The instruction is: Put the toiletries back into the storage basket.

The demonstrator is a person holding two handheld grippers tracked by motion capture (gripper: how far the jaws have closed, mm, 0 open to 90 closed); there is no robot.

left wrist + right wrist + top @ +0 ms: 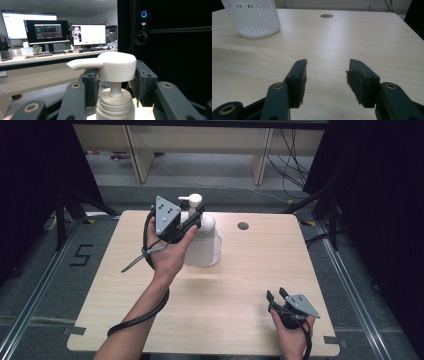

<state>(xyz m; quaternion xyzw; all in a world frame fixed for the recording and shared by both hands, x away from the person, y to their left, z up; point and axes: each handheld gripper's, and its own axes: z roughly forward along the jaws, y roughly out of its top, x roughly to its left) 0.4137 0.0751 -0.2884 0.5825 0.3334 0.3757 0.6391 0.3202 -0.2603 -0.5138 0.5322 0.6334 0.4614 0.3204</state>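
A white pump bottle (pixel 206 226) stands inside a clear ribbed cup (pixel 202 251) at the back middle of the table. My left gripper (pixel 195 218) reaches in from the left at the bottle's top. In the left gripper view its jaws (pixel 116 76) press on both sides of the pump head (pixel 115 65), whose spout points left. Near the front right corner, my right gripper (pixel 277 295) rests low over the wood. Its jaws (pixel 325 77) are open with nothing between them. The ribbed cup (pixel 253 17) sits far off at that view's upper left.
The wooden table (pixel 250 270) has a round cable hole (pixel 243 226) at the back right. Black curtains flank both sides, and desk legs with cables stand behind the table. The left gripper's cable (pixel 137 317) loops over the front left.
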